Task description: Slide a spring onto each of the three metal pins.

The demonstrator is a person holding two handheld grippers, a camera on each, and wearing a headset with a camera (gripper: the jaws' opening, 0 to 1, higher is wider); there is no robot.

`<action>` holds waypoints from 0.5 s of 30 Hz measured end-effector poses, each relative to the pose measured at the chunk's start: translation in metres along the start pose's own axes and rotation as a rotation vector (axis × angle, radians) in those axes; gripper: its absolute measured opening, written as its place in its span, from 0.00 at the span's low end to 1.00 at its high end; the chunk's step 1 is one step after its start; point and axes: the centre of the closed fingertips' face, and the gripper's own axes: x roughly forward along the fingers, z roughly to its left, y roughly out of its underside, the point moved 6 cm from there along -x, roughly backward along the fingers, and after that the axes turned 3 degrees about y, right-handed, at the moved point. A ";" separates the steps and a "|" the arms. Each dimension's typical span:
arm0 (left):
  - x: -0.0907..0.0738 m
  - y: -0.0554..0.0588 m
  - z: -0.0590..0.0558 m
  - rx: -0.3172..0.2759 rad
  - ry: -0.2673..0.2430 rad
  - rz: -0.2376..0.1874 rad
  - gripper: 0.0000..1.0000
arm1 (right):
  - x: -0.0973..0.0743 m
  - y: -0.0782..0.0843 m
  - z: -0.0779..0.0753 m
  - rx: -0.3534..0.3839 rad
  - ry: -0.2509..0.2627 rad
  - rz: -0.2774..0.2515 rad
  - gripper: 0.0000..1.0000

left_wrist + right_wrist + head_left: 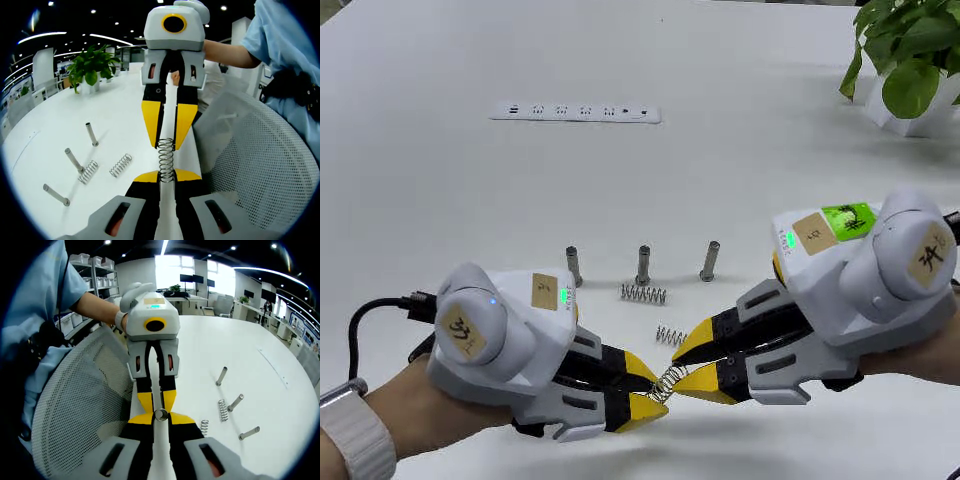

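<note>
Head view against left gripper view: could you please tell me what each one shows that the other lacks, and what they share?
Head view adds: a white power strip on the white table, and a black cable behind the left gripper.
Left gripper view adds: a white mesh chair and a person's light-blue shirt.
Shared: three upright metal pins, two loose metal springs lying by them, a green potted plant, and a third metal spring held between the jaws of the left gripper and right gripper.

The table (440, 200) is smooth, matt white. The pins (643, 265) are dull grey metal; the spring (668, 381) is shiny coiled wire. The left gripper (653, 392) and right gripper (680, 368) have glossy white plastic shells. The chair (265, 165) is white mesh.
</note>
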 end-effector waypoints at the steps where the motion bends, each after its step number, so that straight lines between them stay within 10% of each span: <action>1: 0.000 0.000 0.000 0.002 0.000 0.000 0.09 | 0.000 0.000 0.000 0.000 -0.002 0.001 0.12; 15: 0.001 -0.005 -0.002 0.033 0.004 -0.007 0.09 | 0.009 0.004 0.000 -0.033 -0.071 0.069 0.18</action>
